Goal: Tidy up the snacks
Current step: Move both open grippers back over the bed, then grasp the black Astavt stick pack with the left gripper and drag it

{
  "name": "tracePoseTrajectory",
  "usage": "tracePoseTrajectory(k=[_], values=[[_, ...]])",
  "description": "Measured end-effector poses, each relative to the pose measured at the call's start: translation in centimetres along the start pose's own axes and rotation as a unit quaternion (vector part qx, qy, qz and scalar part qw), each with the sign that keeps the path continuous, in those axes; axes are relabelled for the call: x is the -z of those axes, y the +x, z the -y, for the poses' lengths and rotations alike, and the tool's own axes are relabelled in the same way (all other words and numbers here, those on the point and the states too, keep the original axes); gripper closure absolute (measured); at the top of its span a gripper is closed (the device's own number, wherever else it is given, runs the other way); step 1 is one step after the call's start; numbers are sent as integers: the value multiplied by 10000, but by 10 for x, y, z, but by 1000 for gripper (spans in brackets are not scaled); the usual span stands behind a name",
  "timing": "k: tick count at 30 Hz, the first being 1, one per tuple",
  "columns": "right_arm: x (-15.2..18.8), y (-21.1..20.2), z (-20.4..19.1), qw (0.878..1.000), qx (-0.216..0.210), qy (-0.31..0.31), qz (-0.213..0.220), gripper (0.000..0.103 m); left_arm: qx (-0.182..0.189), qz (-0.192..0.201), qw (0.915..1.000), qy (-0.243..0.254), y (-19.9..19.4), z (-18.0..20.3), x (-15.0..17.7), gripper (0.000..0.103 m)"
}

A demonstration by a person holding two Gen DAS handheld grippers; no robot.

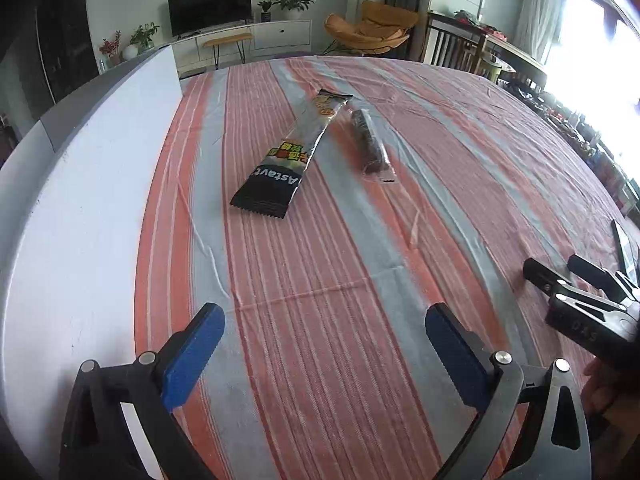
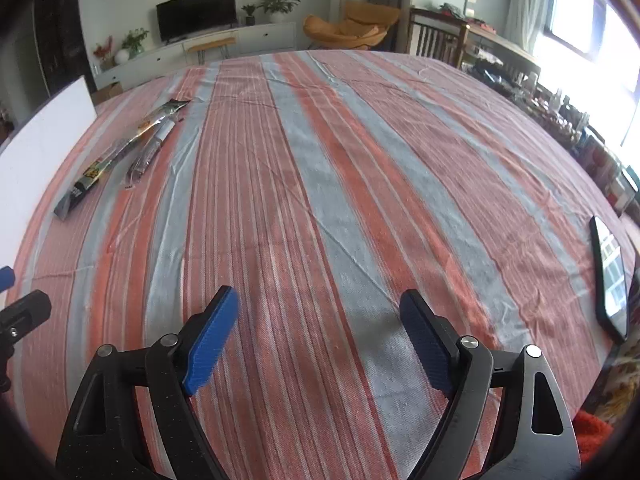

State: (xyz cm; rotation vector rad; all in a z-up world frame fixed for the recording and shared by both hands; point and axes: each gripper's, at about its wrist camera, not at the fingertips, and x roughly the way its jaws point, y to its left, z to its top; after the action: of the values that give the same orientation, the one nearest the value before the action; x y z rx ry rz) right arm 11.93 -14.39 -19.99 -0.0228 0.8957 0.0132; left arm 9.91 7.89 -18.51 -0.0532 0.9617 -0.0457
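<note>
A striped orange-and-grey tablecloth [image 1: 320, 280] covers the table. On it, near the white board [image 1: 80, 208], lies a long black snack packet [image 1: 289, 155]; a clear-wrapped dark snack roll [image 1: 369, 141] lies just beside the packet, on its side away from the board. The left gripper [image 1: 325, 344] and right gripper [image 2: 319, 332] hover over bare cloth on the near side of the packet, fingers spread, holding nothing.

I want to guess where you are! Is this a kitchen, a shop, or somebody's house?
Most likely somebody's house, in a living room. A TV sits on a long white cabinet with potted plants, and an orange lounge chair stands nearby. The snacks lie on a table with a striped cloth.
</note>
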Motion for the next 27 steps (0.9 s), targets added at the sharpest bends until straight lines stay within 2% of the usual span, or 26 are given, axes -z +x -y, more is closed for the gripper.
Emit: tracePoseTrajectory(k=[7,14,20,23,27], values=[[1,-2,-2,10000,24,-3,3,16,1,-9,9999,-127,-5,-11,2,3],[1,-2,-2,10000,21,-4,3,16,178,3,9998,-121,-16,-10,-8,3],[1,-2,-1,10000,19,-3,4,16,437,115,9989,-153,-35,-16,-49,3],[2,-3,-1,10000,4,-1,5,16,531,-52,9984,-171,-33,-26,-80,3],[2,-3,-2,10000,-5,3,6,16,190,-410,9988,-178,-13,-44,-118,3]])
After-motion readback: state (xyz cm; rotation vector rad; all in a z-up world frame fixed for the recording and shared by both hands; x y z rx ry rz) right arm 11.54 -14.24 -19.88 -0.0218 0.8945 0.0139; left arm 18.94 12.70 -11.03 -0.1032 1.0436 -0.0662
